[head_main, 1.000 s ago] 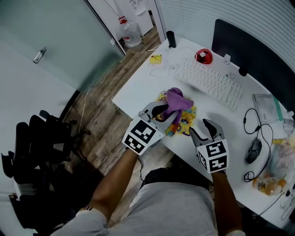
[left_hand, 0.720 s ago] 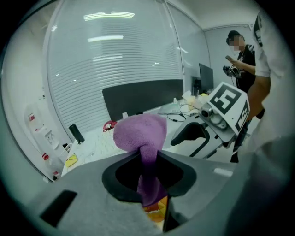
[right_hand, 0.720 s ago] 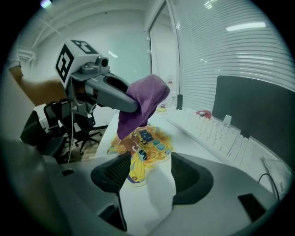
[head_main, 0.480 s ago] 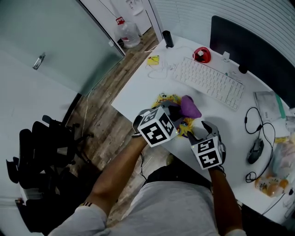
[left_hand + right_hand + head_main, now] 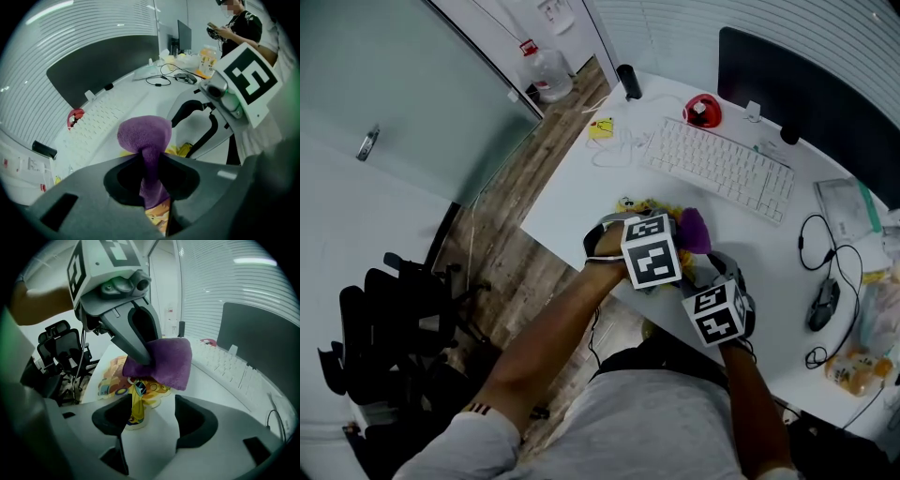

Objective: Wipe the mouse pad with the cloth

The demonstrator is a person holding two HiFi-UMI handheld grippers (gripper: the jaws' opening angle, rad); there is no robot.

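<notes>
Near the front edge of the white table [image 5: 572, 192], in the head view, the printed mouse pad [image 5: 643, 202] lies mostly hidden under both tools, and only its yellow rim shows. Bare table stretches between it and the keyboard [image 5: 717, 164] beyond. To the left, the table's edge drops to a wooden floor [image 5: 520, 253] with a black office chair [image 5: 394, 319]. The left tool [image 5: 680, 236] reaches in from the left with the purple cloth [image 5: 695, 230] bunched at its tips. The right tool [image 5: 712, 274] sits just beside it, nearer the person.

Left gripper view: the 2 jaws are clenched on the cloth. It runs as a narrow neck along them and swells into a rounded wad past their tips. Orange print of the mouse pad shows below the gap. The right tool stands close ahead on the right.

Right gripper view: the jaws are spread wide, having just been opening, and nothing is pinched. Bare table and 1 yellow lobe of the pad's near edge lie between them, the lobe close by the left jaw. The pad's long axis runs away to the left, toward the table's edge. The left tool comes down from above, and the cloth hangs from it as a flap spreading rightward over the pad's far part. Whether it presses on the pad I cannot tell.
</notes>
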